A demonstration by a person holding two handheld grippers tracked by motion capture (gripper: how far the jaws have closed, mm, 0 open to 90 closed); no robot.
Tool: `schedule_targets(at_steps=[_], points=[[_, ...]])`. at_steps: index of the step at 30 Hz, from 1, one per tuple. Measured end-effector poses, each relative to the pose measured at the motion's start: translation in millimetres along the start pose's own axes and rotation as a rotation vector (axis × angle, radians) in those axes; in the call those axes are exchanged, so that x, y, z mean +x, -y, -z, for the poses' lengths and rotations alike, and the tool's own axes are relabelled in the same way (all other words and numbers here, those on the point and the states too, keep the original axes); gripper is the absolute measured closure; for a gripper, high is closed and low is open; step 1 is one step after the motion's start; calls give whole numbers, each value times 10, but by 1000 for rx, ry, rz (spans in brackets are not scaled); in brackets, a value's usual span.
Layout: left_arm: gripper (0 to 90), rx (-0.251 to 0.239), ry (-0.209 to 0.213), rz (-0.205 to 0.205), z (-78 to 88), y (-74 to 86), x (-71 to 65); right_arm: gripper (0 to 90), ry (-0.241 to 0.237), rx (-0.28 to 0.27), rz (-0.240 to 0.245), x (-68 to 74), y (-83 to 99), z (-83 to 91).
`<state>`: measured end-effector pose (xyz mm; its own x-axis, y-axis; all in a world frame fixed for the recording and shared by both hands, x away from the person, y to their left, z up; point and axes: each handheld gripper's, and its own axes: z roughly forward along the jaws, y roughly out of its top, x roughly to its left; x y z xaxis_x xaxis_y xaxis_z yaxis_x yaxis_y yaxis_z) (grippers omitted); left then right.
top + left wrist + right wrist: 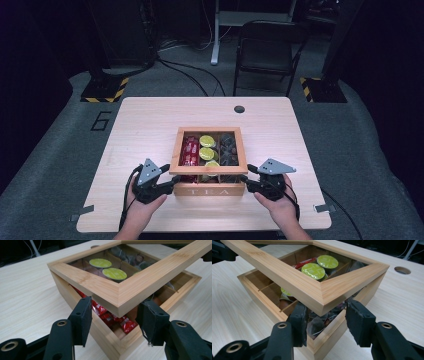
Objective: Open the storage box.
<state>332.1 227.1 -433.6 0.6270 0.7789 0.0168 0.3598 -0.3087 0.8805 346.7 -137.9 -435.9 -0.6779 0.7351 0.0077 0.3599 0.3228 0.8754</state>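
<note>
A wooden tea box (209, 191) marked TEA stands near the table's front edge. Its glass-paned lid (208, 130) is tilted up at the front, hinged at the back. My left gripper (174, 182) is at the lid's front left corner and my right gripper (246, 182) at its front right corner. In the left gripper view the lid's corner (120, 290) sits wedged between the pads (83, 315), above the box wall (105, 340) and red packets (107, 317). The right gripper view has the other lid corner (322, 297) between its pads (359, 322). Green capsules (313, 270) lie under the glass.
The box holds red packets (190, 147), green capsules (207, 152) and dark tea bags (229, 150) in three columns. The wooden table (145, 130) has a cable hole (239, 109) at the back. A dark chair (265, 50) stands beyond the table.
</note>
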Motion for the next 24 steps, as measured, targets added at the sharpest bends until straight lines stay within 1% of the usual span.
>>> schedule_targets(at_steps=[1, 2, 3, 5, 6, 7, 11, 13, 15, 16, 20, 22, 23, 24], points=[[462, -5, 0, 0, 2, -14, 6, 525, 6, 1, 2, 4, -25, 7], [462, -10, -1, 4, 4, -31, 13, 525, 9, 2, 16, 1, -47, 16], [462, -14, 0, 7, 2, -40, 19, 525, 17, 1, 18, 7, -75, 23], [466, -13, 4, 7, 8, -69, 42, 522, 17, 2, 26, 5, -113, 30], [466, -14, 3, 7, 7, -83, 51, 519, 19, 2, 20, 9, -135, 33], [467, -22, -2, 11, 3, -93, 47, 514, 21, 4, 26, 4, -157, 36], [472, -28, -12, 6, 4, -156, 64, 512, 27, 6, 38, -10, -241, 51], [473, -30, -19, -5, 7, -201, 76, 512, 30, 4, 49, -16, -275, 61], [472, -29, -19, -11, 13, -249, 92, 512, 34, -5, 51, -24, -312, 68], [472, -28, -19, -3, 15, -272, 94, 511, 32, -8, 52, -33, -330, 73], [472, -33, -28, -16, 11, -353, 117, 513, 34, -24, 36, -63, -397, 68], [473, -38, -33, -18, 6, -381, 125, 513, 31, -22, 37, -86, -427, 64], [473, -36, -30, -20, 8, -395, 133, 514, 34, -24, 28, -90, -443, 58], [474, -42, -32, -21, 5, -408, 141, 515, 35, -24, 32, -100, -457, 53]])
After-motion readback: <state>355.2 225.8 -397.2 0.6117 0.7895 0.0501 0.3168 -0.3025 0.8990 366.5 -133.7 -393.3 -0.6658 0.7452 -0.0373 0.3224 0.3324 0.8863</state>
